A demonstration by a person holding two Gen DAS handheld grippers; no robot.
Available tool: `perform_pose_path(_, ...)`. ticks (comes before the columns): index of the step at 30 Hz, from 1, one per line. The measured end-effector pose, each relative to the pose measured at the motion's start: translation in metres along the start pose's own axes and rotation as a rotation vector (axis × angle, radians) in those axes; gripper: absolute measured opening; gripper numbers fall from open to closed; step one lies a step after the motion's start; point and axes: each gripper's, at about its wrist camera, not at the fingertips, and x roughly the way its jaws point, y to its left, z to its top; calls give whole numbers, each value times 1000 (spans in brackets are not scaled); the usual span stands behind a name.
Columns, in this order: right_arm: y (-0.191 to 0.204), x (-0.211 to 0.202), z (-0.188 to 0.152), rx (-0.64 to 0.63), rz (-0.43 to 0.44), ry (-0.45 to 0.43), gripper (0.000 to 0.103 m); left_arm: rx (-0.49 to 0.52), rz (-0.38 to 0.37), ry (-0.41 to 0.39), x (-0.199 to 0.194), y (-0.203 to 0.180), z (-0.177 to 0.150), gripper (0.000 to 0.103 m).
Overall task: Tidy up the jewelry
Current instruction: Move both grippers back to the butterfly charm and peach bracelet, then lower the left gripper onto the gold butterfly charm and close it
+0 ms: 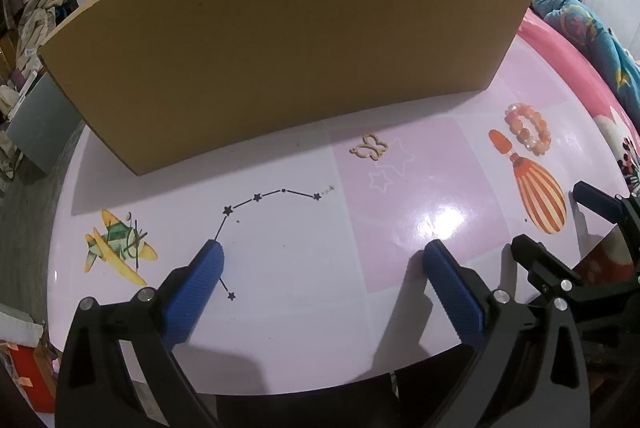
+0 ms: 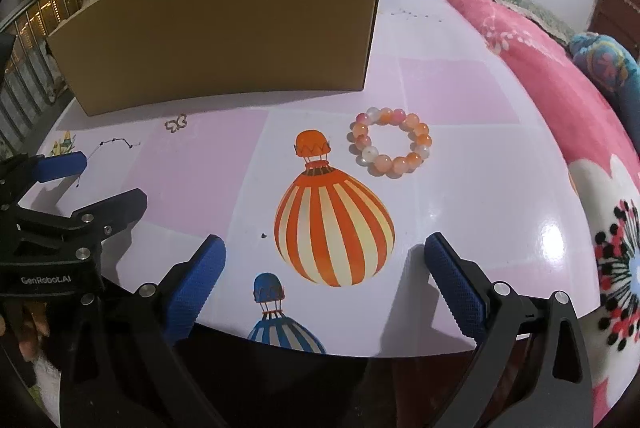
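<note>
Right gripper (image 2: 325, 248) shown spread wide, empty, hovering over balloon print at near table edge; left gripper (image 1: 322, 256) likewise released, nothing between pads. Beaded bracelet (image 2: 390, 142) seen flat on pink table (image 2: 460, 83), just beyond balloon print; butterfly charm (image 1: 369, 147) near cardboard box (image 1: 280, 59). Bracelet best approached straddled across one side of ring, pads lowered to table before closure.

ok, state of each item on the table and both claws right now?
Brown cardboard box: upright; inside hidden.
Orange and white beaded bracelet: flat on the table, untouched.
Gold butterfly-shaped charm: flat on the table near the box, untouched.
Left claw: open, empty.
Right claw: open, empty, short of the bracelet.
</note>
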Motion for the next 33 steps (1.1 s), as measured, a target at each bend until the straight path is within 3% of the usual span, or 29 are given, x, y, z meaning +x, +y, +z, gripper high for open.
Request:
perform_pose_path(4,0,0,2,16,-10,22,95,12,-9,2,-1,6,-3,98)
perform_pose_path(13,3,-4,-5,-8,0,-21,95,22,-15,-29,-3,8,-12,98)
perform_pose_path(18,-3,-10,-11,-48,68,-47,95,10,-4,-49,-3,5,-17,99)
perform_pose_path(22,-17,-22,-11,13,111,-76,95,17,-8,-68,-3,5,-21,99)
perform_pose_path(28,-30,-38,-8,89,251,-144,95,82,-56,-84,-4,11,-23,99)
perform_pose_path(33,-38,-33,3,143,281,-156,87,115,-138,-222,-23,17,-19,93)
